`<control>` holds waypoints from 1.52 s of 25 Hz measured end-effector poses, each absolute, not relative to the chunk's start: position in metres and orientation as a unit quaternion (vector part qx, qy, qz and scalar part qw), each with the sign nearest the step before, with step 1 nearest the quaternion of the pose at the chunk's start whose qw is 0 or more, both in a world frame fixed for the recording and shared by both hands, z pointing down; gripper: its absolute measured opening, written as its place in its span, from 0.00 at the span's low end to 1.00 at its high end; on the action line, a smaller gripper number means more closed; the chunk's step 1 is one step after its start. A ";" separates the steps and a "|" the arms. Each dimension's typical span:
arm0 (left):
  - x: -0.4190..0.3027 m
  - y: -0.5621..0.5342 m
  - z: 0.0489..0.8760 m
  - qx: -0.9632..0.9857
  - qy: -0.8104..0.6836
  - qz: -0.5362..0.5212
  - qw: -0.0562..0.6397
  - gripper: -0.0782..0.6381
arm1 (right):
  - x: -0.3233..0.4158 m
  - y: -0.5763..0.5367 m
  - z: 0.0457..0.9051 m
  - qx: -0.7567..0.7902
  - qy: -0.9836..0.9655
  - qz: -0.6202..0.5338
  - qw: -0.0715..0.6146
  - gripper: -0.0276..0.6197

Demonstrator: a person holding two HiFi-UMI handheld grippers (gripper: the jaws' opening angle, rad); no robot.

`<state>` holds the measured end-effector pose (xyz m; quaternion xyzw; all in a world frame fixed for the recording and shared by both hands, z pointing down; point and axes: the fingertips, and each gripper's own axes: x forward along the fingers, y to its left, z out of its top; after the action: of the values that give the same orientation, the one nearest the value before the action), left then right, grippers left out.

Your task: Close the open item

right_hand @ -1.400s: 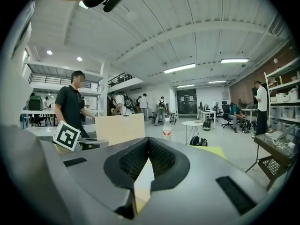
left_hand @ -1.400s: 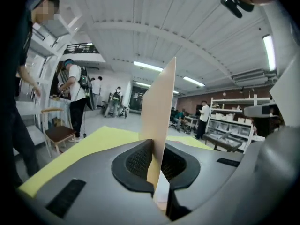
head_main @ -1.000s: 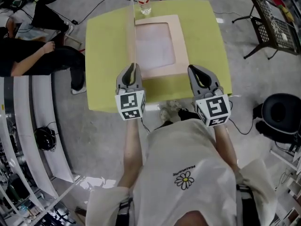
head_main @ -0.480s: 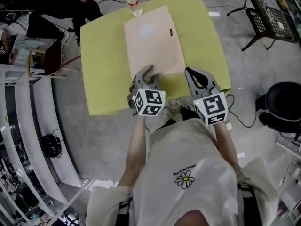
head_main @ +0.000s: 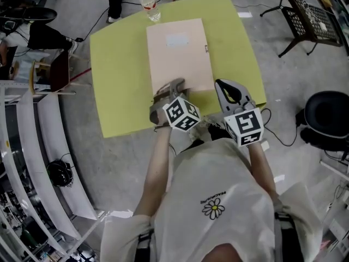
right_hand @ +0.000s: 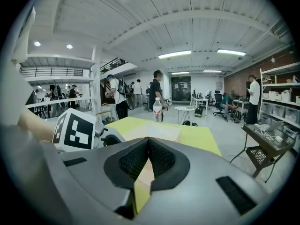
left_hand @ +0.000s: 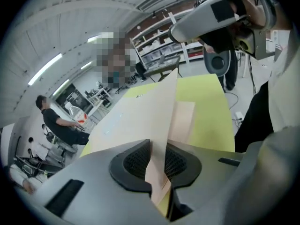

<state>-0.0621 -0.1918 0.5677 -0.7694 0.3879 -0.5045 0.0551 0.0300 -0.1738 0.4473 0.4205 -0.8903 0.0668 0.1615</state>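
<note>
A flat beige folder-like box (head_main: 180, 53) lies on the yellow-green table (head_main: 120, 75), its cover down over the base. In the left gripper view the cover (left_hand: 140, 111) still slants a little above a lower flap (left_hand: 183, 121). My left gripper (head_main: 175, 84) is at the near edge, its pads closed on that cover (left_hand: 157, 161). My right gripper (head_main: 222, 85) hovers at the table's near edge, just right of the box. Its jaws (right_hand: 147, 146) are shut with nothing between them.
A plastic water bottle (head_main: 149, 3) stands at the table's far edge, just beyond the box. A black metal rack (head_main: 313, 18) and a black chair (head_main: 327, 119) stand to the right. Cables run over the floor, and people stand beyond the table (right_hand: 154, 95).
The cover stood upright along the open box's left side; my left gripper has swung it rightward and down over the base. The right gripper has barely moved.
</note>
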 end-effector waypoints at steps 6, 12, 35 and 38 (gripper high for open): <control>-0.056 -0.188 0.578 -0.763 0.278 -0.580 0.054 0.18 | 0.034 -0.179 0.451 0.423 -0.888 0.071 0.164 0.06; -0.055 -0.185 0.584 -0.729 0.178 -0.656 0.076 0.22 | 0.029 -0.180 0.452 0.420 -0.890 0.073 0.165 0.06; -0.054 -0.179 0.581 -0.755 0.074 -0.652 -0.003 0.32 | 0.033 -0.181 0.459 0.421 -0.885 0.082 0.181 0.06; -0.055 -0.175 0.583 -0.752 0.060 -0.656 -0.008 0.36 | 0.032 -0.182 0.459 0.420 -0.886 0.080 0.180 0.06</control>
<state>-0.0550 -0.1755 0.5826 -0.7523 0.0597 -0.6560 -0.0085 0.0317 -0.1817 0.4592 0.4203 -0.8857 0.0804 0.1802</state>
